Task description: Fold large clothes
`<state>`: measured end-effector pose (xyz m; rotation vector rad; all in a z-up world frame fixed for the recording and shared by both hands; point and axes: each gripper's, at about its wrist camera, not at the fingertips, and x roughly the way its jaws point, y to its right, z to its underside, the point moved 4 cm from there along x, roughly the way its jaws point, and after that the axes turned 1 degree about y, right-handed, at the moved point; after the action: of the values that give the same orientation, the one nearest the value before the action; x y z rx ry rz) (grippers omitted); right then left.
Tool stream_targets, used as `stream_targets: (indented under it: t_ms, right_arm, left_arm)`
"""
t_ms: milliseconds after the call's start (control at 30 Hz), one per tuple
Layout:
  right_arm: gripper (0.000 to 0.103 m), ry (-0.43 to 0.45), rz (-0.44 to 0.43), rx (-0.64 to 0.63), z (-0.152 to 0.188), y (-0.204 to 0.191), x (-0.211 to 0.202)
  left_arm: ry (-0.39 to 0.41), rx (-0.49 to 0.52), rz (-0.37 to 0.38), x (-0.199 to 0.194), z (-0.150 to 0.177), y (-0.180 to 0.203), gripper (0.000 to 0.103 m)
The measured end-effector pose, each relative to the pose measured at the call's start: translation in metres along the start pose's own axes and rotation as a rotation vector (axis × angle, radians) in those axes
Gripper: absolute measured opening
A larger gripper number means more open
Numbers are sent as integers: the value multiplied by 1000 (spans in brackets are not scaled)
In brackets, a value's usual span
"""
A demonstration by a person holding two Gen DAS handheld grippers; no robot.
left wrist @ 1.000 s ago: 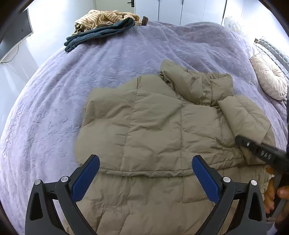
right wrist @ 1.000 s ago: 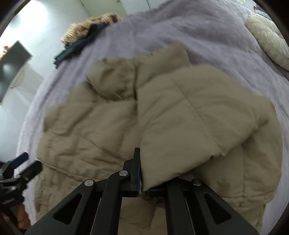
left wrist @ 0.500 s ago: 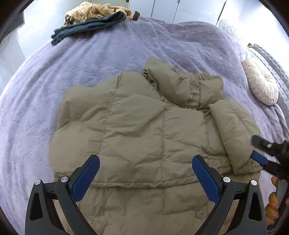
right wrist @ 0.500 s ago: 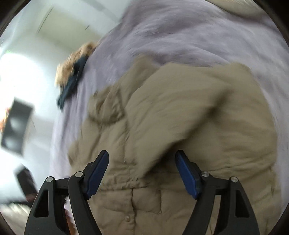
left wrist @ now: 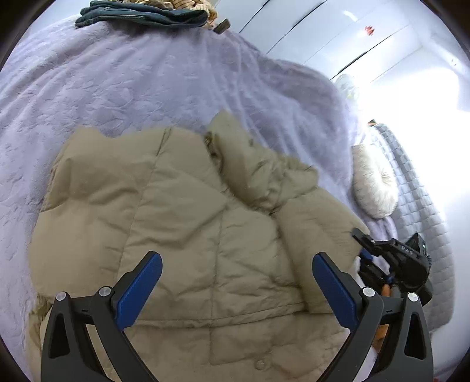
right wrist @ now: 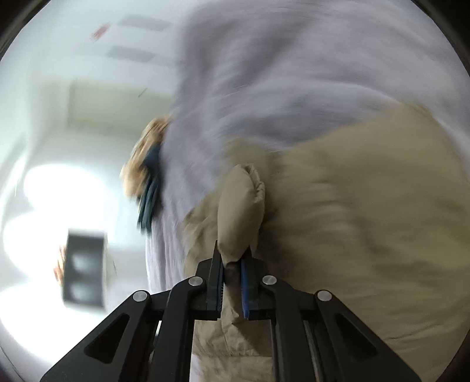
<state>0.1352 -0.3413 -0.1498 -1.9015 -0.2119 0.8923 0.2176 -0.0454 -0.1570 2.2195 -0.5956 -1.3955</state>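
Note:
A khaki padded jacket lies spread on the lilac bedspread, collar toward the far side and one sleeve folded over its right half. My left gripper is open and empty, hovering above the jacket's lower middle. My right gripper is shut on a puffy fold of the jacket at its right edge; it also shows in the left wrist view. The right wrist view is blurred.
A pile of dark blue and striped tan clothes lies at the far edge of the bed. A round cream cushion and a grey quilted headboard are at the right. White cupboards stand behind.
My right gripper let go of the sleeve, opened, then shut on a fold at the jacket's right edge. My left gripper stayed open and turned rightward over the jacket.

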Motion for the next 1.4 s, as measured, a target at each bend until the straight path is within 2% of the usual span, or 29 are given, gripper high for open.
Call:
stream_targets:
  t_ms: [100,167,200,267,300,333,433,533,633,767,800,867,900,967,1000,1033,1100,1200,1300,1400]
  right_arm:
    - [10,-99,21,-236,24,-47,24]
    - [11,-160,53,-336,42,-65,37]
    - [15,-208,84,-402,57,-74,48]
    - [45,-265,121,-461,76,-78,59]
    - [81,-294,137,-484,87,-78,64]
    - [90,-306,136,-491,94,-75,64]
    - [90,-338,181,-480,110,-61,57]
    - [90,-327,207,-376,108,-28,34]
    - [90,-282,227,-211,96,22,-6]
    - [90,-192,266,-35,72,77,-44]
    - [90,-159,251,9,64,88,-51]
    - [90,-108,241,70,52,102,-58]
    - [87,-75,252,97,45,110,-61]
    - [63,-44,267,134,36,119,-62]
    - [29,-42,278,145,33,122,-62]
    - [14,-43,291,151,30,125,-61]
    - [13,-43,288,148,23,128,-58]
    - [12,-71,274,90,20,118,-47]
    - [12,-113,293,53,24,113,-28]
    - [12,-120,308,59,27,111,-18]
  left_arm:
    - [-5,-35,107,-4,-9,0,102]
    - [-6,-66,180,-5,-14,-1,102]
    - [-4,-86,214,-5,-16,-2,102]
    - [1,-113,249,-4,-18,-4,102]
    - [-5,-122,267,-2,-19,-5,102]
    - [-12,-126,272,-1,-17,-8,102]
    - [-59,-125,264,11,-10,-9,102]
    - [-94,-91,201,28,-5,-11,102]
    - [-131,-37,114,45,1,-10,102]
    - [-157,-17,102,60,4,-1,102]
    - [-157,-9,100,62,4,3,99]
    - [-161,11,81,67,4,9,77]
    - [-164,22,64,70,4,10,69]
    - [-171,47,64,72,5,16,26]
    - [-171,57,67,70,6,16,17]
    - [-163,62,73,65,7,15,14]
    - [-125,71,76,50,9,13,14]
    - [-103,74,33,38,17,0,14]
    - [-131,45,-44,38,28,-28,14]
    - [-141,46,-105,30,28,-39,14]
